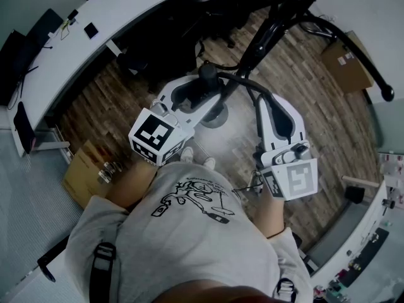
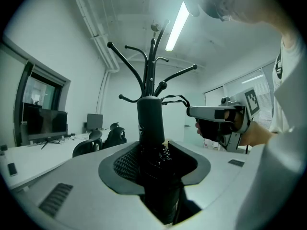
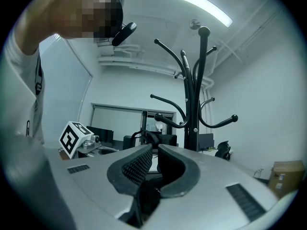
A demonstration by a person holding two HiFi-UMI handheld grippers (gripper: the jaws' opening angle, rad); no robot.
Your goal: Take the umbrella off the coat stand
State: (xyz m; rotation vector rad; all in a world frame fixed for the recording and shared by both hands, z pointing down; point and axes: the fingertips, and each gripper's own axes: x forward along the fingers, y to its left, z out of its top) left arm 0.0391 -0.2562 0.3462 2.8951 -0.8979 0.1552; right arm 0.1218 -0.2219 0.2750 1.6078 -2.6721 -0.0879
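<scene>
My left gripper (image 2: 156,150) is shut on a black folded umbrella (image 2: 150,123), which stands upright between its pads in front of the coat stand (image 2: 152,61). From above, the umbrella's top (image 1: 207,79) shows at the left gripper's (image 1: 202,96) tips. A thin black strap (image 2: 175,98) runs from the umbrella's top to the tips of my right gripper (image 2: 191,111). In the right gripper view the right gripper (image 3: 154,150) has its jaws almost together, with the strap loop (image 3: 145,135) at their tips. The stand's black pole and curved hooks (image 3: 194,95) rise just behind.
The stand's round base (image 1: 214,115) sits on wood flooring by my feet. A long white desk (image 1: 126,11) curves at the back left, with office chairs (image 2: 103,140) beside it. Cardboard boxes lie at the right (image 1: 344,62) and left (image 1: 85,169).
</scene>
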